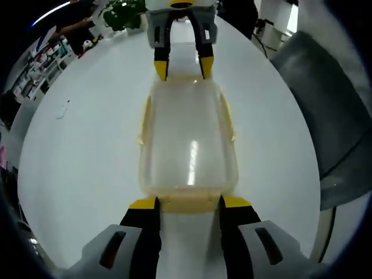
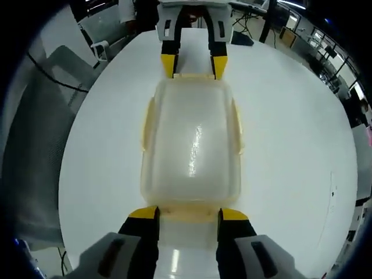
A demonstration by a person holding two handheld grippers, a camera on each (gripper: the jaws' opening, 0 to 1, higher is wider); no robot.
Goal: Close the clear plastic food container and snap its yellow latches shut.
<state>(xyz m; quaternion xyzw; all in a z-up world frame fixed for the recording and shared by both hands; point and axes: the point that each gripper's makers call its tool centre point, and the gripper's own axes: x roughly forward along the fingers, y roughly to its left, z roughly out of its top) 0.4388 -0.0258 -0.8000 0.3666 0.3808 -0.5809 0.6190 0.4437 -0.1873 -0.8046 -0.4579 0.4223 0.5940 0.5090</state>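
A clear plastic food container (image 1: 189,139) (image 2: 192,145) lies lengthwise on the round white table (image 1: 87,163) (image 2: 290,145), with its lid on. Pale yellow latches (image 1: 143,119) (image 2: 237,131) stick out from its long sides. My left gripper (image 1: 189,203) is open, and its yellow-tipped fingers straddle the yellow end latch (image 1: 189,200) nearest it. At the opposite end my right gripper (image 2: 189,214) is open in the same way, around the other end latch (image 2: 189,210). Each gripper also appears beyond the container's far end: the right gripper (image 1: 183,67) and the left gripper (image 2: 194,65).
A grey chair (image 1: 325,116) (image 2: 40,145) stands close against the table's edge on one side. A green plant (image 1: 122,13) sits at the table's far rim. A small white scrap (image 1: 62,109) lies on the table away from the container.
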